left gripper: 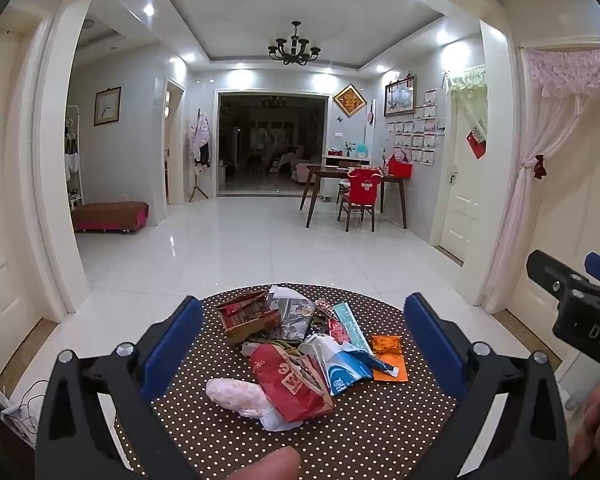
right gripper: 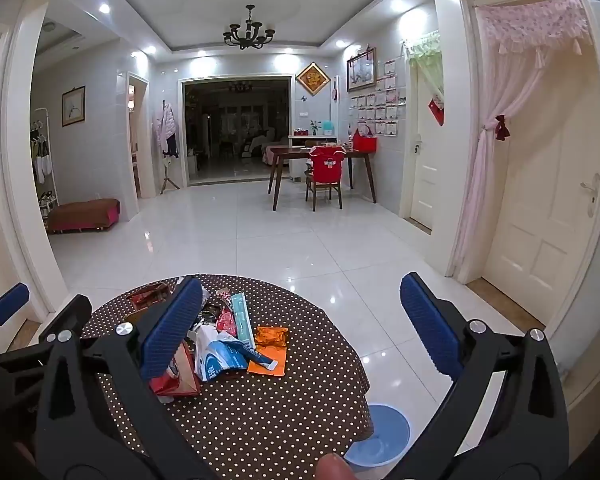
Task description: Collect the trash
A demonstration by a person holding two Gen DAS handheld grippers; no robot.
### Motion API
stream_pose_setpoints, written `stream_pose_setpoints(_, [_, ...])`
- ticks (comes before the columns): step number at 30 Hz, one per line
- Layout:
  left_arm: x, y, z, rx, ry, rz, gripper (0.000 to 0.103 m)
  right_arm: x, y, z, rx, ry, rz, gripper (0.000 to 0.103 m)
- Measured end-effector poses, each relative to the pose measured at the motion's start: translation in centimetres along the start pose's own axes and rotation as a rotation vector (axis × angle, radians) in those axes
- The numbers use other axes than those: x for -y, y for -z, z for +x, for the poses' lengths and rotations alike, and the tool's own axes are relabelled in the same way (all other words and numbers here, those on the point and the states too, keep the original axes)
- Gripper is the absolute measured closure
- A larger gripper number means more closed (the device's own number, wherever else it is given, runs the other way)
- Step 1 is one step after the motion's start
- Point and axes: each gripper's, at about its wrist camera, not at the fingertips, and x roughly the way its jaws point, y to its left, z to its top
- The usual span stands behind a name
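Both grippers, left gripper (left gripper: 304,344) and right gripper (right gripper: 300,324), hover spread apart above the trash (left gripper: 300,352) piled mid-surface (left gripper: 340,432); nothing grasped yet. Next: lower onto a wrapper, close.

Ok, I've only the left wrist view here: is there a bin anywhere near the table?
Observer: Maybe. A blue round thing sits on the floor by the table's right edge.
Operator: Is the right gripper open?
Observer: Yes, its jaws stand wide apart, with nothing held.
Operator: What lies ahead of it?
Observer: The orange wrapper, on the table and untouched.
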Motion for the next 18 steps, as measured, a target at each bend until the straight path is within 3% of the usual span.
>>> stream_pose_setpoints(18, [-0.4, 0.2, 1.2, -0.009, 0.026, -0.007, 0.004, -0.2, -0.1, 1.3, -0.018, 0.008, 0.003, 0.006])
